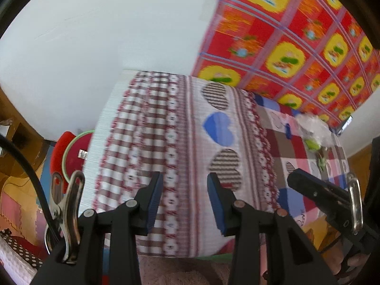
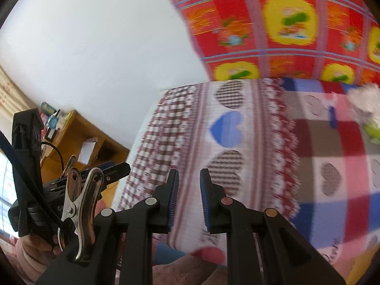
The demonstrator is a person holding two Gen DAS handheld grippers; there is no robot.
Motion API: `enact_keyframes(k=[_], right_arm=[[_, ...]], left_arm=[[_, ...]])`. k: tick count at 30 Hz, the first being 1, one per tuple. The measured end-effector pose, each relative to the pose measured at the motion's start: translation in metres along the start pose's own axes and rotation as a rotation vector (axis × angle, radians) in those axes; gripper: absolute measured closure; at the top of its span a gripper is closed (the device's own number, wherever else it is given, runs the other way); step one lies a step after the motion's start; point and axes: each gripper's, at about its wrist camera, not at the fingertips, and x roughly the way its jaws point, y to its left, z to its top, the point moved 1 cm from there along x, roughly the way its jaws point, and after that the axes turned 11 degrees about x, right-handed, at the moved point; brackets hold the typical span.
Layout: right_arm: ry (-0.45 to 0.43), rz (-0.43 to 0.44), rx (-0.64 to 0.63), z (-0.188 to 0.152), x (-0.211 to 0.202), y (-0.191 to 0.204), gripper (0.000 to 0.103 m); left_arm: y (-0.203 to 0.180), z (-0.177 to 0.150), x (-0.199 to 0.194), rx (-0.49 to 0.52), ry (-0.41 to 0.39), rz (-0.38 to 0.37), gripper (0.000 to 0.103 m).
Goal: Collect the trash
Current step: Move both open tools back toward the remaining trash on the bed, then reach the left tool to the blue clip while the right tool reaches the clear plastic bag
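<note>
Two blue-padded fingers [image 1: 155, 199] of the left gripper [image 1: 185, 201] are standing apart over the patterned bed [image 1: 190, 118], gripping nothing; the clear plastic trash [image 1: 311, 130] is lying far right on the bedcover. Right wrist view: the right gripper [image 2: 189, 196] is hovering, fingers narrowly parted and empty, trash [image 2: 365, 109] blurred at the right edge.

Left gripper [image 1: 184, 199] jaws parted, empty; right gripper [image 2: 189, 196] narrower, empty.
</note>
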Motion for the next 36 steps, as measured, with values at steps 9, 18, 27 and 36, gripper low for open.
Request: enact_keyframes(k=[9, 18, 27, 36], right_arm=[[-0.045, -0.049, 0.077, -0.016, -0.05, -0.085, 0.084], [-0.098, -0.089, 0.209, -0.017, -0.081, -0.157, 0.084], [-0.156, -0.159, 0.318, 0.0, -0.094, -0.207, 0.084], [-0.173, -0.19, 0.382, 0.02, -0.1, -0.245, 0.084]], left_arm=[[-0.077, 0.006, 0.006, 0.06, -0.007, -0.037, 0.063], [-0.136, 0.037, 0.029, 0.159, 0.01, -0.075, 0.063], [-0.181, 0.08, 0.067, 0.262, 0.024, -0.15, 0.063], [-0.228, 0.113, 0.106, 0.329, 0.044, -0.176, 0.063]])
